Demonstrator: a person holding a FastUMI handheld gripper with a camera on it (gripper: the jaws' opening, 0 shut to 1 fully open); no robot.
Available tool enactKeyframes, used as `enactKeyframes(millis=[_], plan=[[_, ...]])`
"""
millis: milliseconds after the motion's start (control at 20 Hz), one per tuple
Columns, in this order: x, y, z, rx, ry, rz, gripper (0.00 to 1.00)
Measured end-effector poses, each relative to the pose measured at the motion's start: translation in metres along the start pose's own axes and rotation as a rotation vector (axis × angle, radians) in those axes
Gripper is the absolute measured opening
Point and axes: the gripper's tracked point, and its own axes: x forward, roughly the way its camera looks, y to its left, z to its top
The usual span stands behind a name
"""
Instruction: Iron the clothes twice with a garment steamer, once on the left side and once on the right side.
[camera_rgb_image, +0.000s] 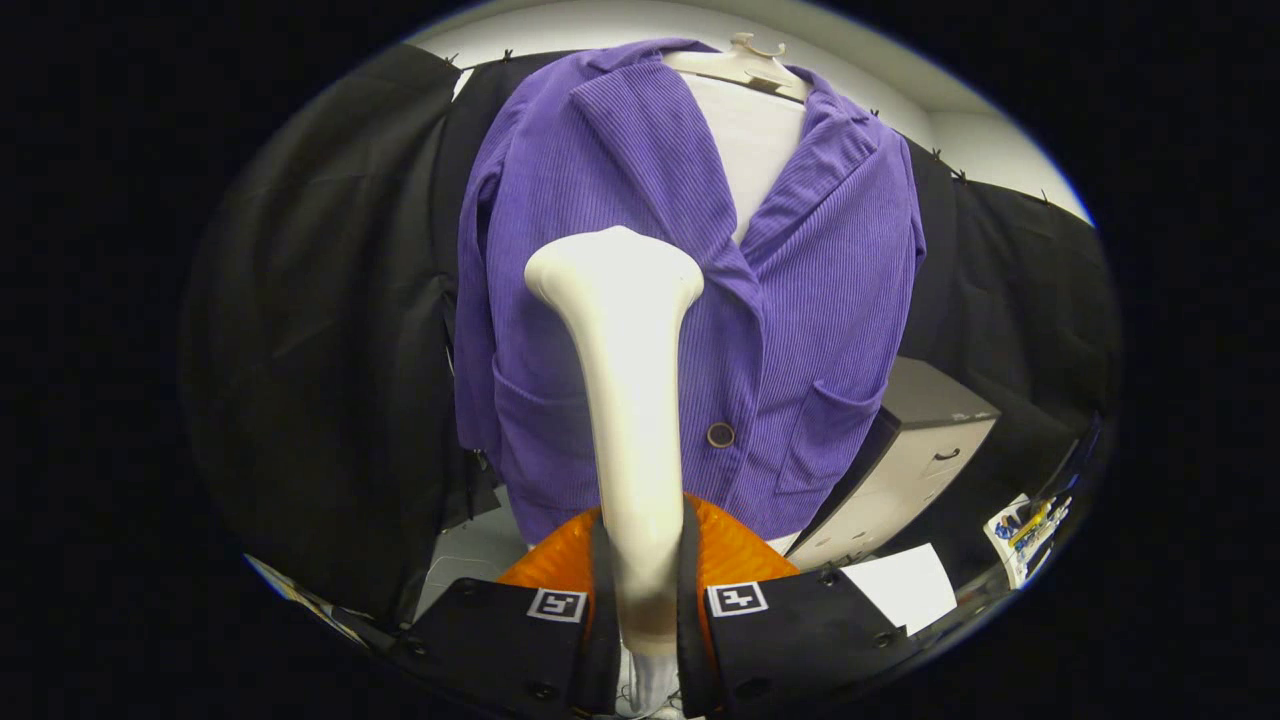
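Our claw (640, 610) is clamped on the white garment steamer (625, 400), both fingers pressing its handle. Its head rises toward twelve o'clock, in front of the purple jacket (820, 300) on its hanger (750, 65). A grey cabinet (920, 440) stands at four o'clock of the jacket.

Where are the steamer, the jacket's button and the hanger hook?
steamer (632, 400): gripper view, mid handle, clamped between the fingers.
button (720, 434): gripper view, its centre.
hanger hook (757, 47): gripper view, hook's curve.
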Motion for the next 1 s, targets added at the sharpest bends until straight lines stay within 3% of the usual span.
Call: enactKeyframes(millis=[1000], plan=[[0.037,-0.009,-0.157,-0.001,0.249,-0.016,0.31]])
